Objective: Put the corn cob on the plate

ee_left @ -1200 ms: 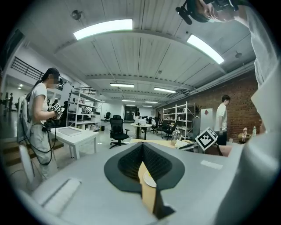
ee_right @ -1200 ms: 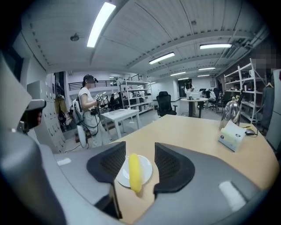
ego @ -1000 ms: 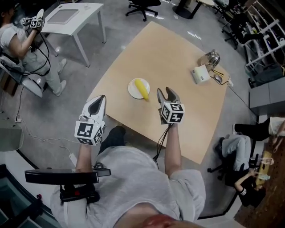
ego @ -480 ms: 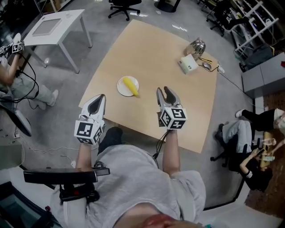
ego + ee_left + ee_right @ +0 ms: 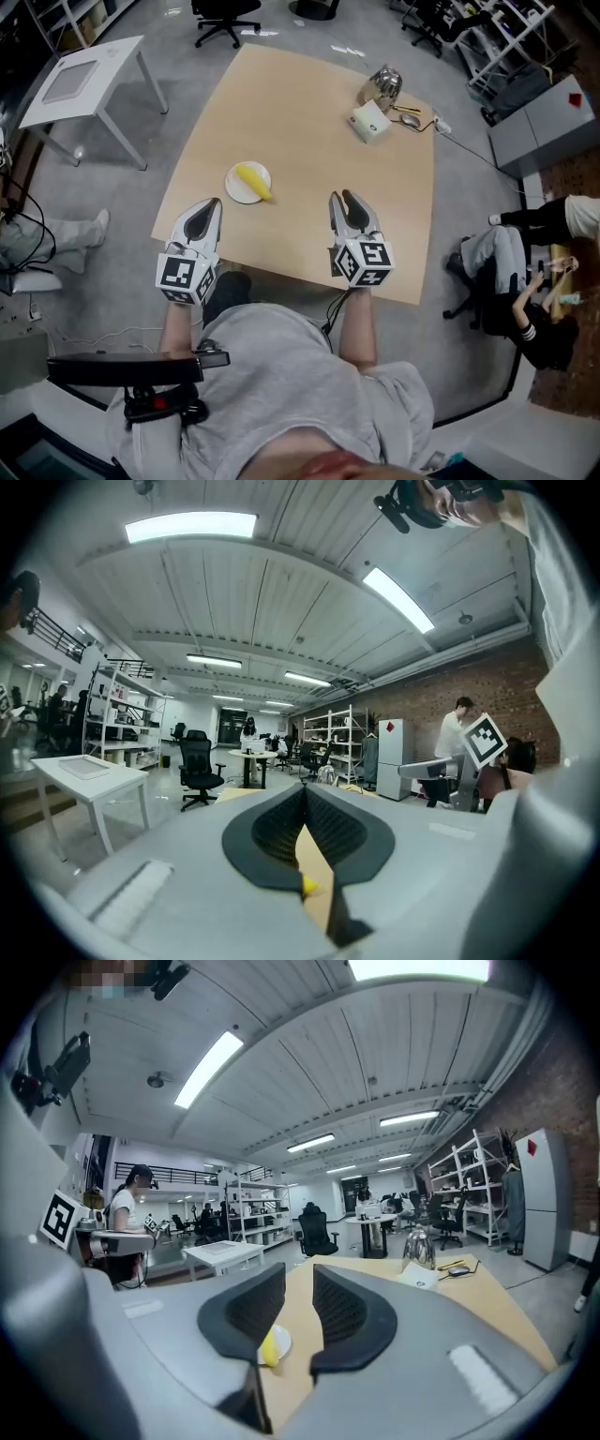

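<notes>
Our left gripper held out level, jaws together and empty, our right gripper alongside, jaws narrowly apart, closing on nothing, left forearm and right forearm stretched forward

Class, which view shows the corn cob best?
The head view: the corn cob lies whole on the plate. The right gripper view shows it small, partly hidden; the left gripper view only a yellow sliver.
</notes>
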`<state>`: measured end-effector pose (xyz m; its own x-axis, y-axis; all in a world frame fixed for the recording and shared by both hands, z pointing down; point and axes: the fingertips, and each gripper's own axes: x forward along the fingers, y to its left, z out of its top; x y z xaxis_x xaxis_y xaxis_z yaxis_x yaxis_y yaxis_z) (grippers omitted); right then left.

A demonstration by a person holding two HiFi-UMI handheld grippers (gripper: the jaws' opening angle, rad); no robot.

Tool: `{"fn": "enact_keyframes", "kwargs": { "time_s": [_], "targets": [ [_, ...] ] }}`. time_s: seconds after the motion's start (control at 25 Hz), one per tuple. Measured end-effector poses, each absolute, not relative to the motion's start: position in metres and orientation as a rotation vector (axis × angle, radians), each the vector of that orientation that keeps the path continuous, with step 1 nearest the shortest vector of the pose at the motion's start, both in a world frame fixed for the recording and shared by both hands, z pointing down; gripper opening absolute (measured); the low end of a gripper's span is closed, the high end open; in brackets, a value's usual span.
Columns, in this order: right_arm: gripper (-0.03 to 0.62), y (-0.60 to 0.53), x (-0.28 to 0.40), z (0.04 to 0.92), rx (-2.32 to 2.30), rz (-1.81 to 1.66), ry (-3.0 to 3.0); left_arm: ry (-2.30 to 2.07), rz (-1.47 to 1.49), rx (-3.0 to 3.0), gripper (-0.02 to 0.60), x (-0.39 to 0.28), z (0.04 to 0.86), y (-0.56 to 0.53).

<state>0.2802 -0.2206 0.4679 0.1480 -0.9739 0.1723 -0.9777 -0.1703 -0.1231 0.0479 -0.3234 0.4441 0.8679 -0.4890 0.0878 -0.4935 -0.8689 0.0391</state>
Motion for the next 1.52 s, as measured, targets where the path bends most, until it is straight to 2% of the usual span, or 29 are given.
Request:
{"fn": "enact_keyframes", "kwargs": {
  "time_s": [0.24, 0.56, 1.52],
  "targets": [
    [0.086, -0.193, 0.293, 0.466, 2.43, 0.32, -1.929, -0.733, 0.109, 2.995, 0.018, 0.062, 0.437, -0.316],
    [0.012, -0.172, 0.294, 0.467, 2.485, 0.308, -1.897, -0.685, 0.107, 3.013, 0.018, 0.079, 0.433, -0.315],
    [0.006, -0.172, 0.288, 0.464, 2.449, 0.243, -1.923, -0.706, 0.112, 3.017, 0.018, 0.076, 0.431, -0.313]
  ]
}}
